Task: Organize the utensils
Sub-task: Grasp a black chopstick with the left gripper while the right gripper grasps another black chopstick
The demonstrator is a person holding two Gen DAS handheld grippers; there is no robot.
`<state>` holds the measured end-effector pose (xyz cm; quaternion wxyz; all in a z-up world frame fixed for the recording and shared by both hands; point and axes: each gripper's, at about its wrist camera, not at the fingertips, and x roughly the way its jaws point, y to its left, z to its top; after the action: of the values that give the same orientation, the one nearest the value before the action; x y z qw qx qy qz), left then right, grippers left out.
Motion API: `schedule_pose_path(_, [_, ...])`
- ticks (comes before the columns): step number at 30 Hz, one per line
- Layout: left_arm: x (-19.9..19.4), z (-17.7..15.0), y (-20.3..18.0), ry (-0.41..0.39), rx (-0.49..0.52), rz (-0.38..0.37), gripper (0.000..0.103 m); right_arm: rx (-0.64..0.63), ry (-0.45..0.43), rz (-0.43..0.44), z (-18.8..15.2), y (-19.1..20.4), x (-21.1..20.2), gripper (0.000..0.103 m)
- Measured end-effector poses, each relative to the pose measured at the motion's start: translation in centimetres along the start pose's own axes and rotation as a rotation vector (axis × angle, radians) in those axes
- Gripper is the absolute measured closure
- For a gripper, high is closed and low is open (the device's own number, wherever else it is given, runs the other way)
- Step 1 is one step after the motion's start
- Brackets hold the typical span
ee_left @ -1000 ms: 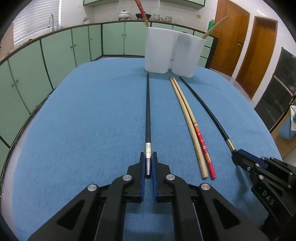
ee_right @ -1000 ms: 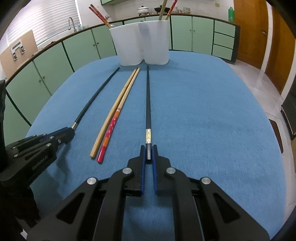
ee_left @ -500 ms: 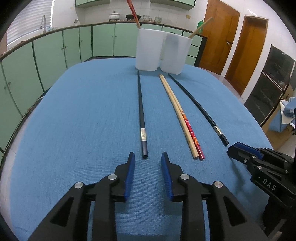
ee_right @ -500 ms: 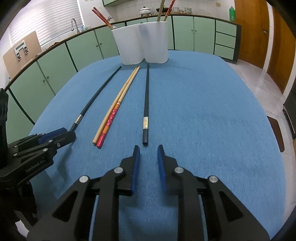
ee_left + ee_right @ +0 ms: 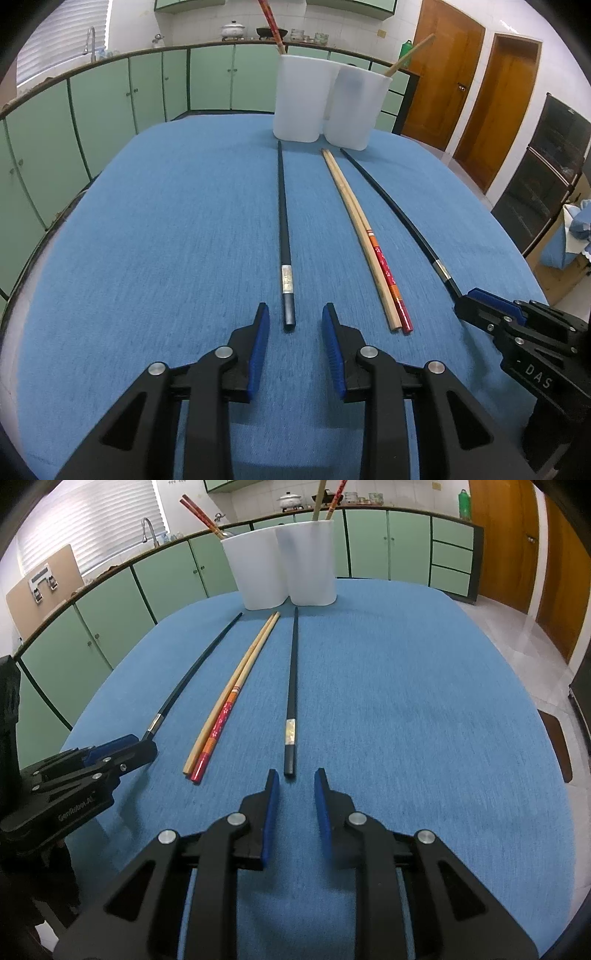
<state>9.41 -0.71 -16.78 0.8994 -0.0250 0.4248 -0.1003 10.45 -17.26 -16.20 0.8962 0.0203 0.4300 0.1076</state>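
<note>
Two black chopsticks, a wooden one and a red one lie side by side on the blue table, pointing at two white holders (image 5: 325,103). My left gripper (image 5: 295,314) is open and empty, just behind the end of the left black chopstick (image 5: 283,229). My right gripper (image 5: 294,780) is open and empty, just behind the end of the right black chopstick (image 5: 291,686). The wooden chopstick (image 5: 352,225) and red chopstick (image 5: 389,278) lie between them. Each holder (image 5: 284,561) has chopsticks standing in it.
The blue tablecloth (image 5: 166,240) covers a rounded table with edges close on both sides. Green cabinets (image 5: 110,99) run along the back. Wooden doors (image 5: 491,96) stand at the right. The other gripper's body (image 5: 74,775) sits at the table's left front.
Both grippers have opened, let go of their black chopsticks and drawn back a little. Both chopsticks now lie flat on the cloth.
</note>
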Motion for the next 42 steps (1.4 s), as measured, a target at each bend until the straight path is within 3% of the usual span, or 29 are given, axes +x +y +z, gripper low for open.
schedule_pose_path(4, [0.2, 0.2, -0.1, 0.002, 0.003, 0.005, 0.074, -0.013, 0.004, -0.016, 0.3, 0.4, 0.4, 0.084])
schedule_pose_path(7, [0.4, 0.4, -0.4, 0.004, 0.009, 0.027, 0.085, -0.023, 0.006, -0.035, 0.4, 0.6, 0.5, 0.097])
schedule_pose_path(9, [0.4, 0.4, -0.3, 0.006, 0.007, 0.025, 0.095, -0.023, 0.004, -0.036, 0.4, 0.6, 0.5, 0.097])
schedule_pose_path(18, [-2.5, 1.1, -0.2, -0.027, 0.005, -0.013, 0.096, -0.036, -0.085, -0.027, 1.3, 0.1, -3.1, 0.097])
schedule_pose_path(22, [-5.9, 2.6, -0.9, -0.101, 0.041, -0.03, 0.096, -0.035, -0.156, -0.016, 3.0, -0.3, -5.9, 0.097])
schedule_pose_path(26, [-9.9, 5.0, -1.3, -0.226, 0.074, -0.025, 0.096, -0.045, -0.217, 0.003, 5.0, -0.5, -8.5, 0.097])
schedule_pose_path(31, [-13.4, 8.0, -1.5, -0.375, 0.099, -0.007, 0.096, -0.068, -0.301, 0.024, 8.6, -0.8, -11.6, 0.097])
schedule_pose_path(34, [-14.3, 9.9, -1.3, -0.42, 0.093, -0.019, 0.096, -0.076, -0.344, 0.037, 11.0, -1.0, -13.0, 0.097])
schedule_pose_path(38, [-13.8, 10.1, -0.5, -0.389, 0.089, -0.035, 0.096, -0.092, -0.355, -0.005, 11.4, -1.6, -13.7, 0.097])
schedule_pose_path(42, [-9.8, 6.8, 0.1, -0.235, 0.11, -0.044, 0.096, -0.066, -0.316, -0.05, 7.7, -2.1, -13.2, 0.097])
